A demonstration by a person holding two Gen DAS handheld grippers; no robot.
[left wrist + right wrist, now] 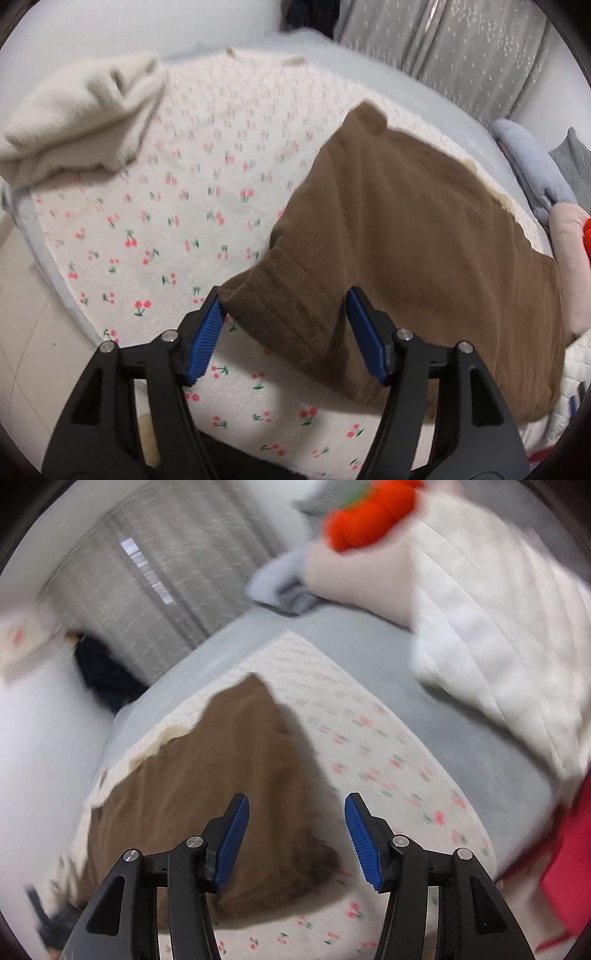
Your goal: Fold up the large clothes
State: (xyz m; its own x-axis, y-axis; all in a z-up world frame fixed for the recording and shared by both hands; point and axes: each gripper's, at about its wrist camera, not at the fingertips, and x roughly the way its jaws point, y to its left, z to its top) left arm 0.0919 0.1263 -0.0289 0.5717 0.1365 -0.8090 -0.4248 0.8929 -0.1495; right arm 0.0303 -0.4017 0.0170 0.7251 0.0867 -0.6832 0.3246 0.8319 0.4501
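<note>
Both tongs stand open over a brown garment (424, 236) that lies on a cherry-print blanket (184, 206) spread across the bed, and I read this as the pause just after a fold has been laid down. In the left wrist view the brown garment fills the right half of the frame, already doubled into a rough slab, and its ribbed cuff or hem end reaches down between the blue pads (207, 332) of my left gripper (282, 332); the jaws are apart and I see no pad pressing the cloth, though the left-hand pad sits just beside the cuff's edge. In the right wrist view, which is blurred, my right gripper (295, 838) hangs with jaws apart and nothing between them, the brown garment (207, 775) lying at lower left of centre, partly under its left pad. A cream knit item (77, 118) sits bundled at upper left of the left wrist frame, well apart from the work. My judgement: the next move calls for a fresh hold on two edges of the brown garment, the cuff end near my left gripper being the obvious one, then carrying them across to halve the slab.
</note>
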